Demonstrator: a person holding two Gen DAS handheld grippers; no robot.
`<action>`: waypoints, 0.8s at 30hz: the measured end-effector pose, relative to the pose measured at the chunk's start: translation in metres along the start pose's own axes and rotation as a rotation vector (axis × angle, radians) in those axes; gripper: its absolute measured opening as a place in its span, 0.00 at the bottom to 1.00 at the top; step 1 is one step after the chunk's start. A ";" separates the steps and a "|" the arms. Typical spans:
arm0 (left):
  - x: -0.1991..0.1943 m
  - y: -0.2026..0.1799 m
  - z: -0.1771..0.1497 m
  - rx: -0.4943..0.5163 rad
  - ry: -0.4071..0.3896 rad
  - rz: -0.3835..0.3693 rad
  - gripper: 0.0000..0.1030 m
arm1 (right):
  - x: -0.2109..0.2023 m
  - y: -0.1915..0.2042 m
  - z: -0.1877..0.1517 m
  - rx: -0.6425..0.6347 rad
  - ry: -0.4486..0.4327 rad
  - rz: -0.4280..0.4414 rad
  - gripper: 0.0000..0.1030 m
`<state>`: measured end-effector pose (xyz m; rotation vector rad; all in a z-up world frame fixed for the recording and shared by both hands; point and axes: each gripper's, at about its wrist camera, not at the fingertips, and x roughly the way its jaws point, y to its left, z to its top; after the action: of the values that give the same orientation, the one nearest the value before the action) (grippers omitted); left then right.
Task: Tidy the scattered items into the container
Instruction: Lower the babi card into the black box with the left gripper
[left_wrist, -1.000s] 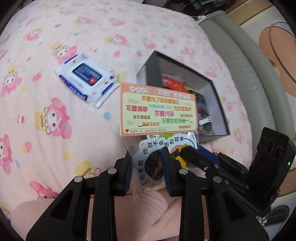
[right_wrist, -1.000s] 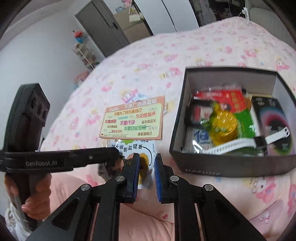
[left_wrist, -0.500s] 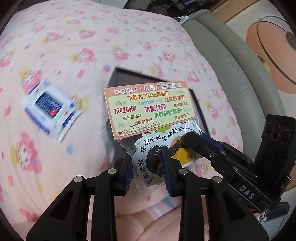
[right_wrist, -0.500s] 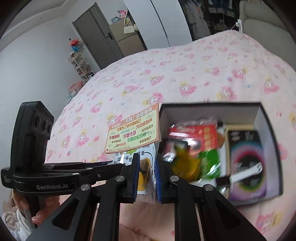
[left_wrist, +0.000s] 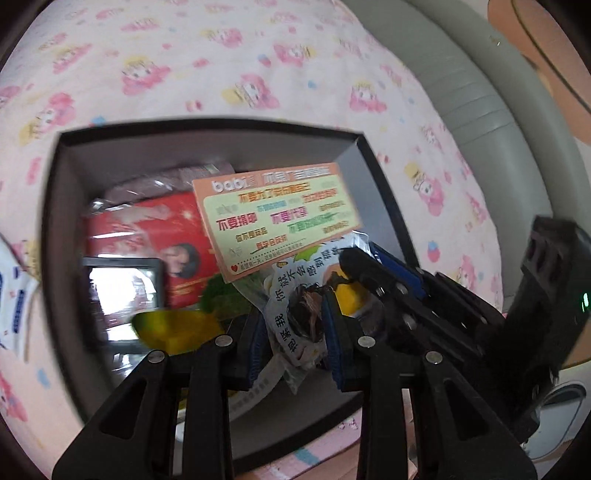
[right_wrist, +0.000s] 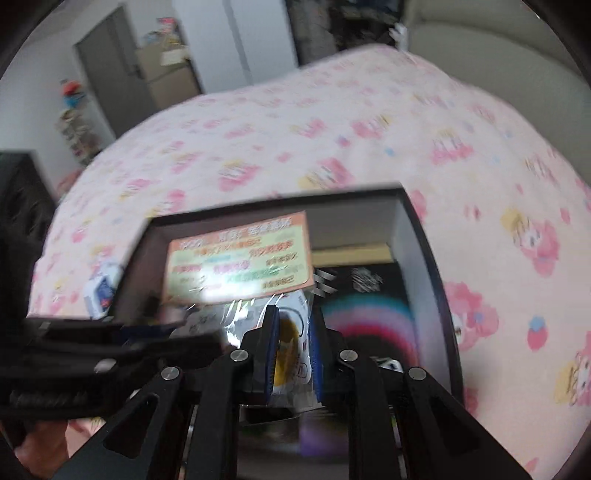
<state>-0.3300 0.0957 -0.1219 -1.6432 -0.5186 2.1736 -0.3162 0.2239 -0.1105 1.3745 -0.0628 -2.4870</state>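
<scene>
Both grippers pinch one sticker packet above the open box.

Seen from the left wrist, the left gripper (left_wrist: 293, 332) has its fingers closed on the clear lower part of the sticker packet (left_wrist: 280, 218), with the right gripper (left_wrist: 364, 271) clamping the same packet from the side; below lie the dark box (left_wrist: 55, 221), a red pack (left_wrist: 147, 236) and a wipes pack (left_wrist: 16, 299) outside on the bedspread (left_wrist: 221, 66). From the right wrist, blurred, the right gripper's fingers (right_wrist: 271, 350) press on the packet over the box.

pink cartoon bedsheet (left_wrist: 229, 55) | grey headboard (left_wrist: 491, 92) | grey door (right_wrist: 107, 77)
</scene>
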 end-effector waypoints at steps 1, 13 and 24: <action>0.007 -0.002 0.000 0.005 0.009 0.007 0.27 | 0.004 -0.005 0.001 0.013 0.009 -0.009 0.13; 0.009 0.006 -0.011 -0.043 -0.039 0.122 0.32 | 0.004 -0.033 -0.005 0.103 0.043 -0.098 0.15; 0.037 -0.001 0.002 -0.030 0.021 0.148 0.23 | 0.021 -0.019 -0.008 0.043 0.125 -0.144 0.15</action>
<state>-0.3411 0.1144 -0.1513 -1.7702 -0.4379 2.2598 -0.3243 0.2370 -0.1360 1.6020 0.0109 -2.5208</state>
